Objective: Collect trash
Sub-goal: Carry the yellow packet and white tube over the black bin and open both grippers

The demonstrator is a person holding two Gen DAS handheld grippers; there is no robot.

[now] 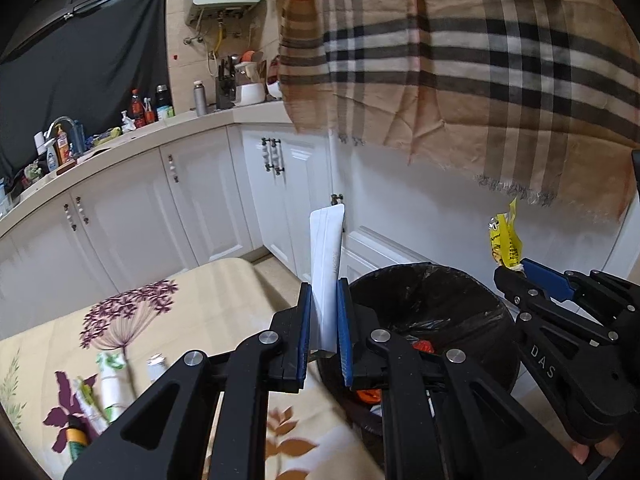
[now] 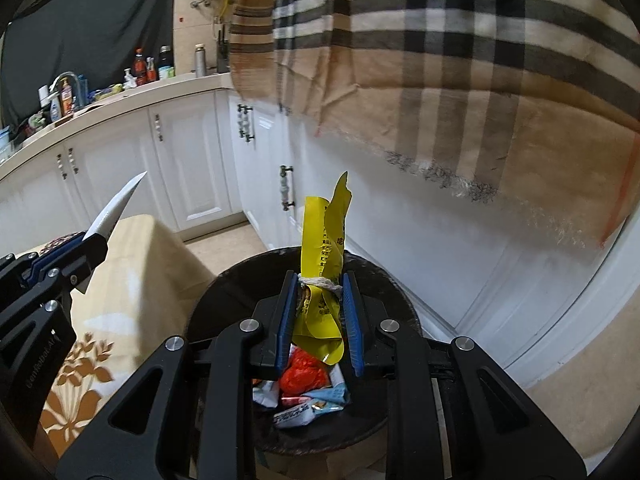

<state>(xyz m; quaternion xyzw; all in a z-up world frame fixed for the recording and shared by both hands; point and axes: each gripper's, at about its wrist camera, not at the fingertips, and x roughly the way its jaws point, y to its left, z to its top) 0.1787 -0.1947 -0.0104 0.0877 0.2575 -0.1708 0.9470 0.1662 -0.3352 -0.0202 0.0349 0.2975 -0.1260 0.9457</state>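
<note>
Hovering over the black-lined trash bin [image 2: 400,300], the right hand-held gripper [image 2: 320,304] is clamped on a crumpled yellow wrapper [image 2: 324,232], ready to drop. Just left of the bin, the left hand-held gripper [image 1: 325,328] is clamped on a flat white packet [image 1: 327,264]. Wrappers and a red scrap [image 2: 300,372] already lie inside the bin, so collecting seems well under way. On the floral-clothed bench [image 1: 224,304], far left, several small bottles and tubes [image 1: 108,384] remain, blurred; whether they are trash is unclear.
</note>
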